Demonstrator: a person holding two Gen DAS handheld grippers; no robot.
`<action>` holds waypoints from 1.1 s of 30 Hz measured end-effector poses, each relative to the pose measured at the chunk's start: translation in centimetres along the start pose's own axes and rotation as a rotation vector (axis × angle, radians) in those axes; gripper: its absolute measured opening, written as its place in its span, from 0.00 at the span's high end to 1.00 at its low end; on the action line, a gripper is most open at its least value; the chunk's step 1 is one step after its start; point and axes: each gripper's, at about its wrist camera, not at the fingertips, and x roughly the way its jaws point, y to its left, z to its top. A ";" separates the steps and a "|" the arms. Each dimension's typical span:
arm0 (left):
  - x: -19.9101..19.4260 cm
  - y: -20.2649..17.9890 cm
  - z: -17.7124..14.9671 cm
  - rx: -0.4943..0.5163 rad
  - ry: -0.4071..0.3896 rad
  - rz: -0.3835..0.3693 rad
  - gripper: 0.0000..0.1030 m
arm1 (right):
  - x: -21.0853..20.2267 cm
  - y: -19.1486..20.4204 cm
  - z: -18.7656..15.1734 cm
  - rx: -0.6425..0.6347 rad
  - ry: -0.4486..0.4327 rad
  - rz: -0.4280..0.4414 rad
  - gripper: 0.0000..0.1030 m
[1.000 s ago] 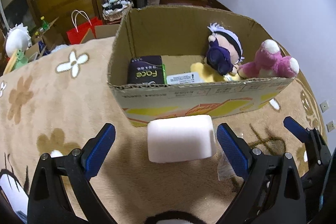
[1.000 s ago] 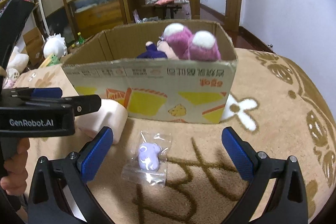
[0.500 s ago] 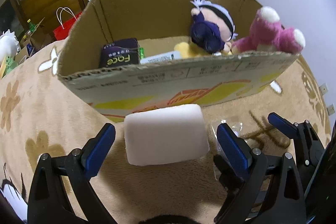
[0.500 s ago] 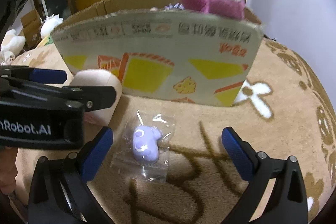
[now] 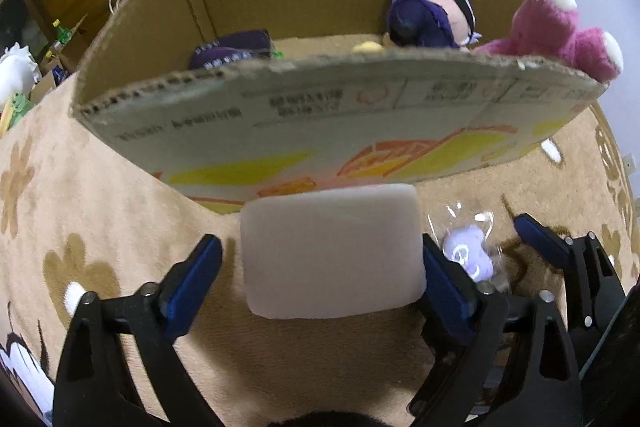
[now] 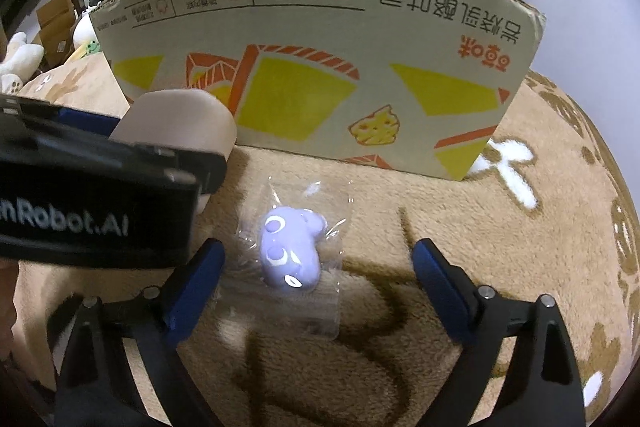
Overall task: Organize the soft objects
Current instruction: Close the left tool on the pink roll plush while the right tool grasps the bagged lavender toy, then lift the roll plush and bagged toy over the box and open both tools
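Left gripper (image 5: 320,263) straddles the white foam block (image 5: 334,253), jaws apart. They have just been closing in, the block between them. The right pad looks to be touching or just beside the block's side; a gap shows at the left pad, so no clamp yet. The block lies flat on the tan blanket (image 5: 92,195), just in front of the cardboard box (image 5: 320,115), touching or nearly touching its front wall.

Handling guess: foam is very light and squashy, with a matte surface that should not slip. Take it across the two short sides, mid-height. A light squeeze should be enough — a hard one would just dent it.

Next along, the purple toy in a clear bag (image 6: 290,253) lies on the blanket, just beside the block and apart from the box. The right gripper (image 6: 318,267) has it between its jaws, which are wide apart and have just been narrowing. The left pad sits at the bag's edge, the right pad well clear.

The toy looks small, light and squishy — but the film is slick and crinkly. Best to grip the toy body through the bag, not the loose film edge, or it may slide out.

Inside the box: a dark packet (image 5: 230,51) on the left, a doll in purple (image 5: 428,15) and a pink plush (image 5: 556,27) hanging over the right end.
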 end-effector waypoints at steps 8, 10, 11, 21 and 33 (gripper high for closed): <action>0.0 0.6 -0.2 -0.013 0.003 -0.034 0.33 | -0.8 -0.5 0.5 -0.006 -0.006 0.014 0.19; -0.2 0.9 -0.4 -0.019 0.001 -0.037 0.35 | -1.2 -0.4 0.5 -0.005 -0.009 0.017 0.28; -0.2 1.1 -0.5 -0.020 0.000 -0.035 0.35 | -1.4 -0.4 0.4 -0.002 -0.009 0.017 0.30; -1.3 3.1 -2.6 -0.044 -0.026 0.025 0.36 | -2.9 -1.7 0.2 0.039 -0.004 0.049 0.41; -4.7 2.6 -4.4 -0.044 -0.129 0.121 0.36 | -6.5 -2.1 0.2 0.043 -0.106 -0.017 0.42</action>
